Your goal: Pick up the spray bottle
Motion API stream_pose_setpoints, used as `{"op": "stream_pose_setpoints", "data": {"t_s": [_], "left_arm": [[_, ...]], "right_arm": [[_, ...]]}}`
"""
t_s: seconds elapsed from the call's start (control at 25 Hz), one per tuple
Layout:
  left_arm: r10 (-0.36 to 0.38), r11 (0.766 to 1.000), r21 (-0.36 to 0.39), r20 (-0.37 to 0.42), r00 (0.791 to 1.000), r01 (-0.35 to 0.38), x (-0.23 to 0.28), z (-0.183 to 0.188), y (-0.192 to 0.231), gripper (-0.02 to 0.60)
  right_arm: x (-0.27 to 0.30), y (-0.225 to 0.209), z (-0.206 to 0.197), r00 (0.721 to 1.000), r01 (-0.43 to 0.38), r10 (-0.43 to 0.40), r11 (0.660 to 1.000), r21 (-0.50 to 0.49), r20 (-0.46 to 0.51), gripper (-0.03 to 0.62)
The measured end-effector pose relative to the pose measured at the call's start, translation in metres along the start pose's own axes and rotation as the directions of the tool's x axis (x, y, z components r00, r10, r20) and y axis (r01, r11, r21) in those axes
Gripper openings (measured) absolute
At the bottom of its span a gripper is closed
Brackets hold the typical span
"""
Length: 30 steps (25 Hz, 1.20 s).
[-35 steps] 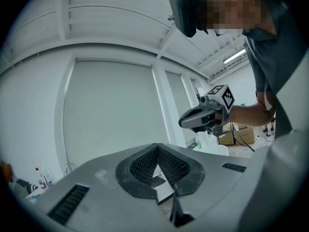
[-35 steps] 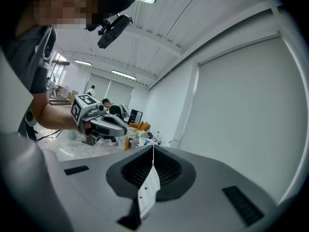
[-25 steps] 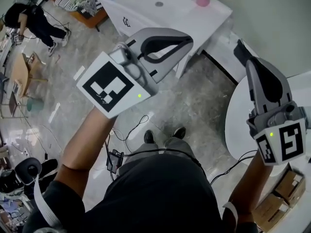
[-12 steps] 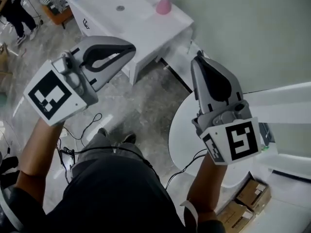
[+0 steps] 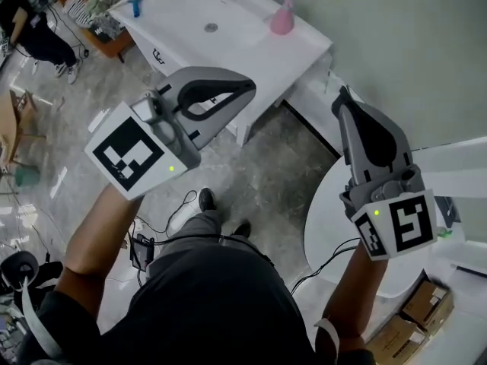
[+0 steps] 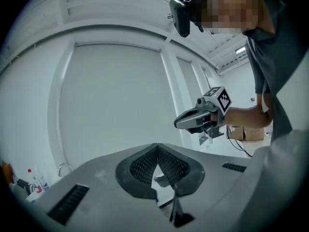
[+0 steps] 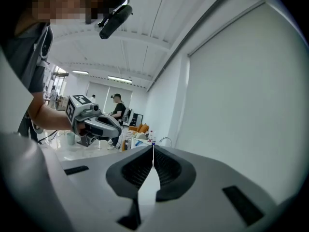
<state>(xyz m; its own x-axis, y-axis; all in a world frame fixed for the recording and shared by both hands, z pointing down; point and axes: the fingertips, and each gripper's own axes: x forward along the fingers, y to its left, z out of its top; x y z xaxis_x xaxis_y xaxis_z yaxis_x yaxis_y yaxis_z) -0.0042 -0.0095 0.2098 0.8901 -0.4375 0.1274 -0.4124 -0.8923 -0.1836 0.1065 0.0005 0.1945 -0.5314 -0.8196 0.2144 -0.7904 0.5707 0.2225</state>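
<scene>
While both bare forearms rise from the bottom edge of the head view, the left gripper (image 5: 245, 91) slants toward the upper right at centre-left and the right gripper (image 5: 341, 101) leans up and slightly left at centre-right. They are well apart, each with its marker cube nearest the camera. Both are held in the air over the grey floor (image 5: 281, 173), roughly level. In each gripper's own view the ribbed pads meet at the tip, so both tongs are fully closed and hold nothing.

The spray bottle (image 5: 281, 20) is pink and stands at the top centre of the head view, on the back edge of the white sink counter (image 5: 228, 48) against the wall. It is far from both grippers. Its long axis is upright, base on the counter, spray head on top. Which way the nozzle faces is too small to tell.
</scene>
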Motion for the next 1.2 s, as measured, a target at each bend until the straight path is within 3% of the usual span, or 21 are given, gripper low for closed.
{"op": "stream_pose_setpoints", "data": {"t_s": [0.48, 0.88, 1.2], "left_arm": [[-0.084, 0.996, 0.01, 0.045, 0.995, 0.083, 0.012, 0.003, 0.012, 0.004], [-0.072, 0.997, 0.016, 0.054, 0.996, 0.071, 0.018, 0.001, 0.012, 0.004], [-0.007, 1.0, -0.018, 0.004, 1.0, 0.007, 0.1, -0.003, 0.056, 0.005]], "right_arm": [[0.008, -0.016, -0.003, 0.995, 0.099, -0.099, 0.995, 0.01, -0.023, 0.008], [0.01, -0.021, -0.004, 0.996, 0.086, -0.086, 0.996, -0.013, -0.027, 0.008], [0.059, -0.106, -0.028, 1.0, -0.004, 0.004, 1.0, 0.02, -0.014, 0.009]]}}
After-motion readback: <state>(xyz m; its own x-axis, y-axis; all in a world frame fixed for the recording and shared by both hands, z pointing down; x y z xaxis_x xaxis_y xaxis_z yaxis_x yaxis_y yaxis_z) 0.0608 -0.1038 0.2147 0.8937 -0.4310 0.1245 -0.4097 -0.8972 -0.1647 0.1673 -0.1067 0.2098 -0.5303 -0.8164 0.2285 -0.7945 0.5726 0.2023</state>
